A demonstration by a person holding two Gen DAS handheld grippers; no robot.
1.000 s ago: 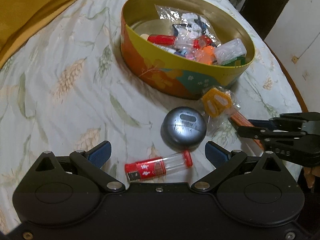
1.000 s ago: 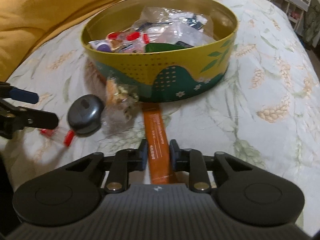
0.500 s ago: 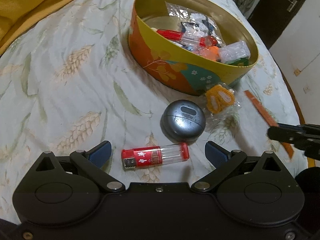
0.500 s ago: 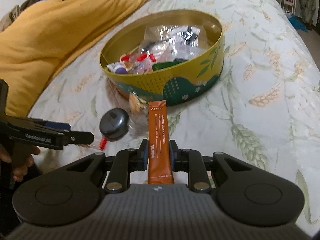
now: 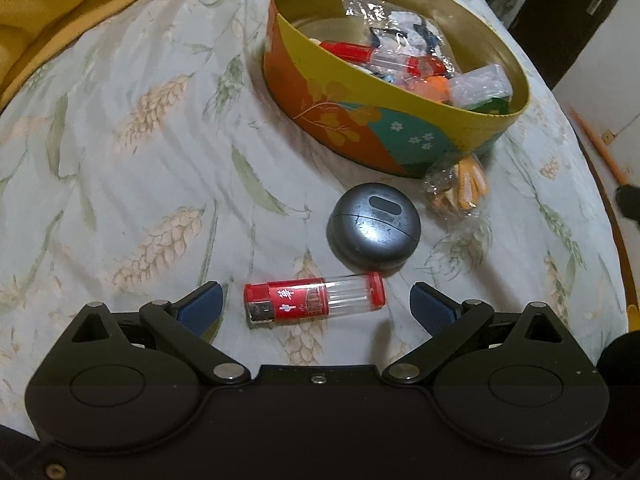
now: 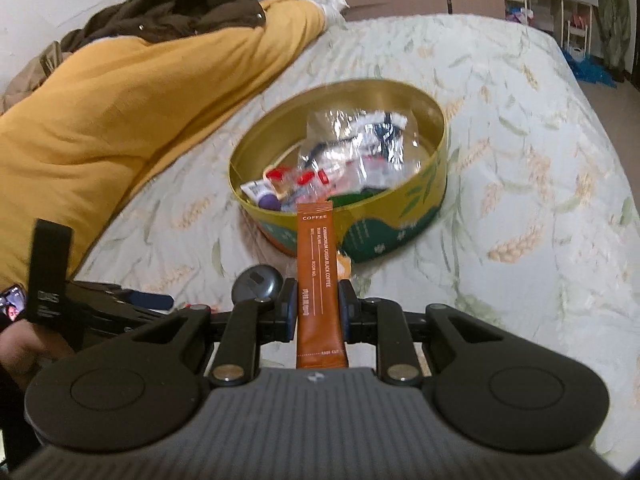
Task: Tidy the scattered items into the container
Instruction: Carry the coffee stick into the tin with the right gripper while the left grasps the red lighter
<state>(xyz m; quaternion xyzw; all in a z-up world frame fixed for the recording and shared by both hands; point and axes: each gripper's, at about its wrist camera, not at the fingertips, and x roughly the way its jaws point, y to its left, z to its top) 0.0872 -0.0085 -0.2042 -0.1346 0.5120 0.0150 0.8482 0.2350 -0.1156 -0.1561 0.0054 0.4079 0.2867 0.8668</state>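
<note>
My right gripper is shut on an orange coffee stick, held up in the air with its far end over the near wall of the round tin. The tin holds several small items in clear wrappers. My left gripper is open, low over the bed, with a red and clear toothpick tube lying crosswise between its fingers, untouched. Beyond the tube sit a grey round case and a clear bag of orange pieces against the tin. The coffee stick shows at the right edge of the left wrist view.
Everything rests on a bed with a pale leaf-print sheet. A yellow quilt with a dark jacket on it lies along the left. A hand holds the left gripper's handle. Shelves stand beyond the far right.
My right gripper has lifted the coffee stick off the sheet and carried it up toward the tin. The left gripper has stayed open over the toothpick tube, rolling slightly.
</note>
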